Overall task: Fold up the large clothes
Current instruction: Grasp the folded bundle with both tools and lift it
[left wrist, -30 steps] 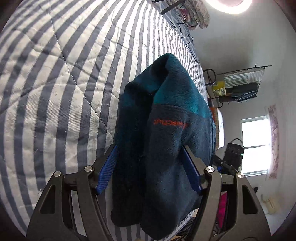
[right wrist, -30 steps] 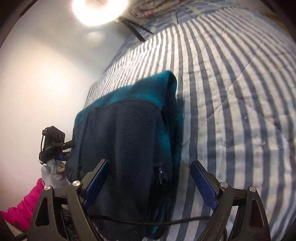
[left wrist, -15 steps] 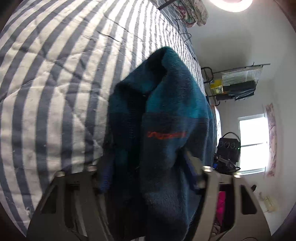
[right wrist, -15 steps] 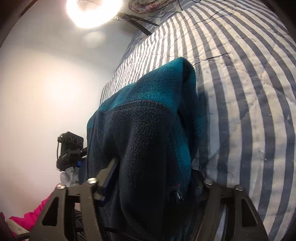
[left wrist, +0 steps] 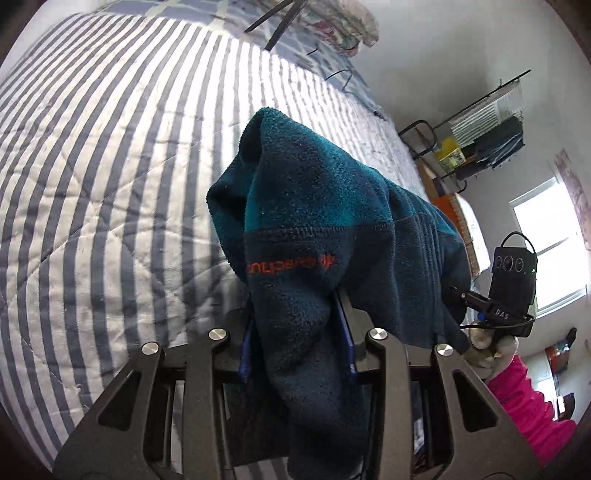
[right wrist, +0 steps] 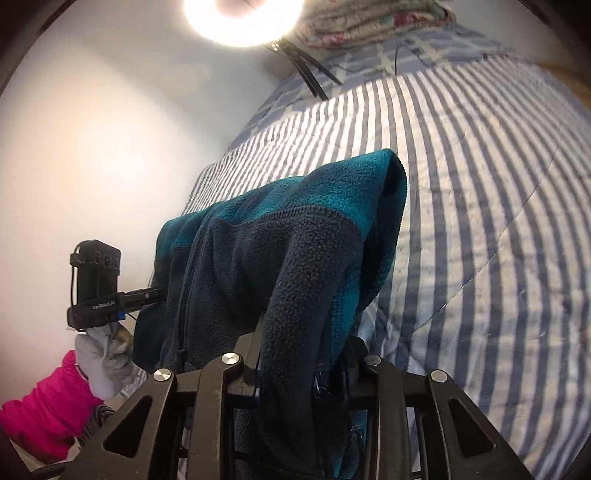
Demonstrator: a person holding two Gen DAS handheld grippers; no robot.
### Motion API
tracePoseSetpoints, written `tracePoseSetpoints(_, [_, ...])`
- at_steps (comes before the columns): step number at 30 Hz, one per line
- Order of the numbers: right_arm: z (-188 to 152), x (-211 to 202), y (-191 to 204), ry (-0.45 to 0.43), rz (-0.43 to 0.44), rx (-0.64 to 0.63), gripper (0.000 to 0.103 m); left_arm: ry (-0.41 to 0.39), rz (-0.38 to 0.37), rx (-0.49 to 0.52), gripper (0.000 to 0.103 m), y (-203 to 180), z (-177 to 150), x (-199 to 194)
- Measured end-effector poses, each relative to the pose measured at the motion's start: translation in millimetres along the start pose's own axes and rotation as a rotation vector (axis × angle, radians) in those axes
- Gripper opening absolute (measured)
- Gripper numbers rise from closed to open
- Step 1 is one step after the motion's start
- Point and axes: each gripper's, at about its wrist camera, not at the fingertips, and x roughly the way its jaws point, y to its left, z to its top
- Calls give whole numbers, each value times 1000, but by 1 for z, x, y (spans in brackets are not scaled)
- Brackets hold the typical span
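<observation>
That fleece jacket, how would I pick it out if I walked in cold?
Find the bed with the blue-and-white striped quilt. Just above it hangs a fleece jacket, one end pinched in the left claw, the other in the right claw. It is the only teal-and-navy thing there, with orange lettering stitched across it.

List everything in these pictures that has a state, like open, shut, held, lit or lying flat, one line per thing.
left tongs: shut on the fleece jacket
right tongs: shut on the fleece jacket
fleece jacket: held at both ends, bunched, draped across the gap between them
striped quilt: spread flat on the bed
ring light: lit
window: bright with daylight; open or shut not clear
</observation>
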Motion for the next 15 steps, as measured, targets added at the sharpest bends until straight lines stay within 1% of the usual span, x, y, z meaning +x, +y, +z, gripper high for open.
tracePoseSetpoints(2, [4,-12,3,-24,-24,-12,28,-7,-5,16,34,-8,3,1])
tracePoseSetpoints(5, [10,-33,0,-63,-56,-21,28,-15,-3,77,34,-33,12,8])
tracePoseSetpoints(8, [15,-53,-5,-100,-95,-34,27,-18,-20,104,33,-49,20,16])
tracePoseSetpoints(11, [20,-68,-11,-128,-124,-42,27,-24,-51,112,33,-67,31,33])
tracePoseSetpoints(15, [27,-90,-31,-159,-165,-34,27,-30,-69,146,33,-91,50,55])
